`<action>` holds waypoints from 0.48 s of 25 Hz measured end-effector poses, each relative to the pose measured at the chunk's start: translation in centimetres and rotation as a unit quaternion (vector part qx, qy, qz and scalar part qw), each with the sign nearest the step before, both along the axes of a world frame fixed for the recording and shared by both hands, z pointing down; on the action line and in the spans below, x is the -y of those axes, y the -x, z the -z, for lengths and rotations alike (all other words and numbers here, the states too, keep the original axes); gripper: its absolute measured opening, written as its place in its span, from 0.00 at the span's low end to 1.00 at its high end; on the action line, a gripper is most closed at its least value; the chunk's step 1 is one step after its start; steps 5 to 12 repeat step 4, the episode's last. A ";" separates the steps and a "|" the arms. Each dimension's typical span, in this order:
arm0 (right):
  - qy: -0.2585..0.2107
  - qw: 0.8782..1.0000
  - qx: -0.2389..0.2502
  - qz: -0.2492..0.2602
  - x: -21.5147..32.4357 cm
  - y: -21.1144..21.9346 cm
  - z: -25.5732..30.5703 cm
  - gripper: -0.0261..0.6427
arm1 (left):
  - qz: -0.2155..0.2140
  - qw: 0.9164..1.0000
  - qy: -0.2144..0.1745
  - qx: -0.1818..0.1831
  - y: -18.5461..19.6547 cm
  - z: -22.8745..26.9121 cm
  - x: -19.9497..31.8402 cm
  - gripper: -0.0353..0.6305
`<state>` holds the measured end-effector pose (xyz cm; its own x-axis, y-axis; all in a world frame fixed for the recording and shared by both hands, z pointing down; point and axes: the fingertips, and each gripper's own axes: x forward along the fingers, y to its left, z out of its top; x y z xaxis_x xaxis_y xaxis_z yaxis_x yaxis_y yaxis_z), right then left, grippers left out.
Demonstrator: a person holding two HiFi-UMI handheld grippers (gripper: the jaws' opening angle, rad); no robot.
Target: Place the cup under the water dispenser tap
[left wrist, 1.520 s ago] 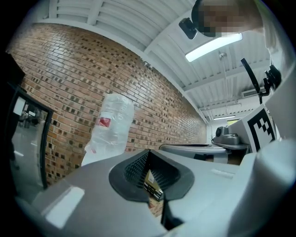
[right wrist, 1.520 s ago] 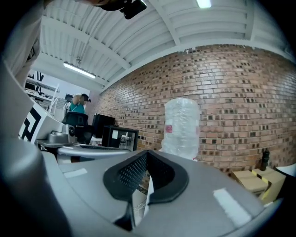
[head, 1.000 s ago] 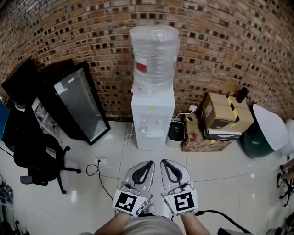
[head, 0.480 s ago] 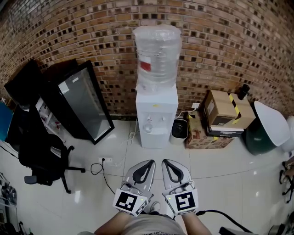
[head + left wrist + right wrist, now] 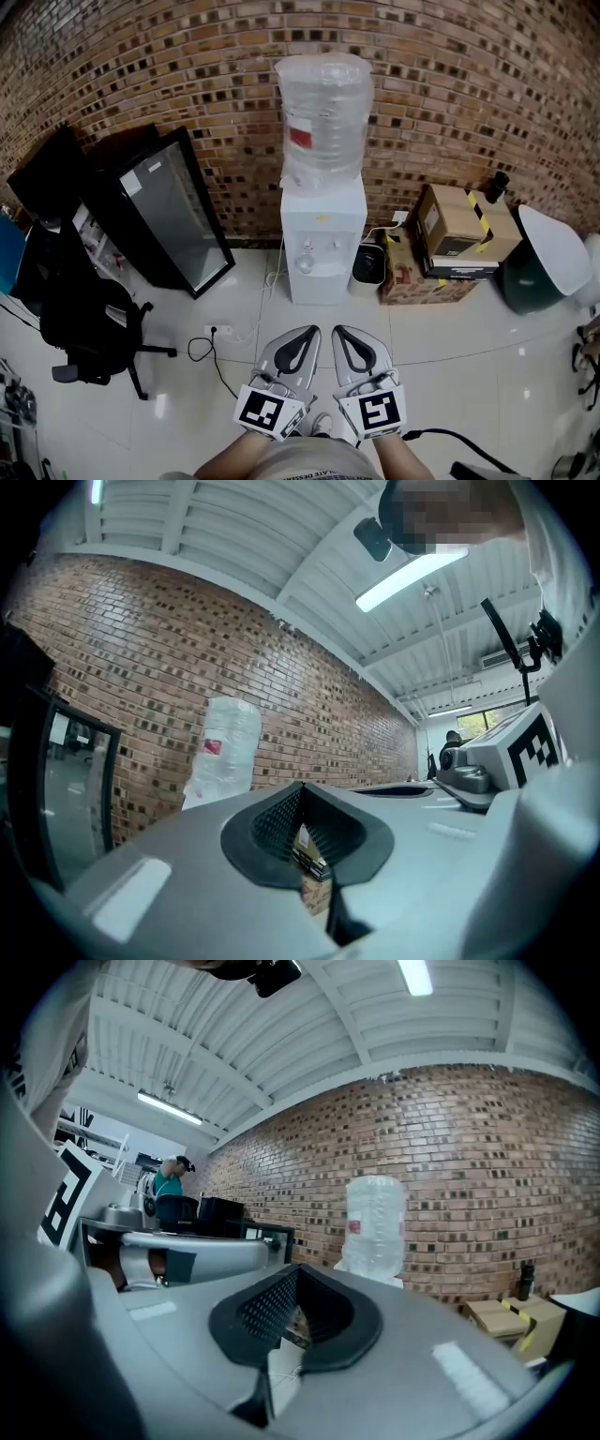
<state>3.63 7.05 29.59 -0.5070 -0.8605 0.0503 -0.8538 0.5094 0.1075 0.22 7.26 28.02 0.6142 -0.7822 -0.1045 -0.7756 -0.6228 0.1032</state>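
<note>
A person is holding the left gripper [image 5: 308,329] and the right gripper [image 5: 340,329] side by side, close together and pointing level at a white water dispenser [image 5: 323,239] that is standing well ahead of their tips against a brick wall [image 5: 187,75]. Both pairs of jaws are resting together, tip against tip, and nothing is lying between them in either gripper view. A clear water bottle [image 5: 323,112] is sitting upside down on top of the dispenser, and it is showing just beyond the closed tips in the left gripper view [image 5: 220,752] and the right gripper view [image 5: 375,1227]. A small pale round shape [image 5: 305,265] is sitting in the recess under the taps, straight ahead of the left gripper; whether it is the cup cannot be told. Farther out on the right gripper's side, cardboard boxes [image 5: 459,234] are stacked by the wall. On the left gripper's side, a glass-fronted black panel [image 5: 164,216] is leaning against the bricks, with a black office chair [image 5: 80,328] standing nearer the person.
</note>
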 end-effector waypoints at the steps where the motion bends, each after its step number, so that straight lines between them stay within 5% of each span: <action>1: 0.000 1.000 0.000 0.000 0.1 0.1 0.0 0.05 | -0.001 1.000 0.000 0.000 0.1 0.0 0.1 0.05; 12: 0.000 1.000 -0.001 0.000 0.2 0.5 0.1 0.05 | -0.003 1.000 0.001 0.001 0.4 0.0 0.2 0.05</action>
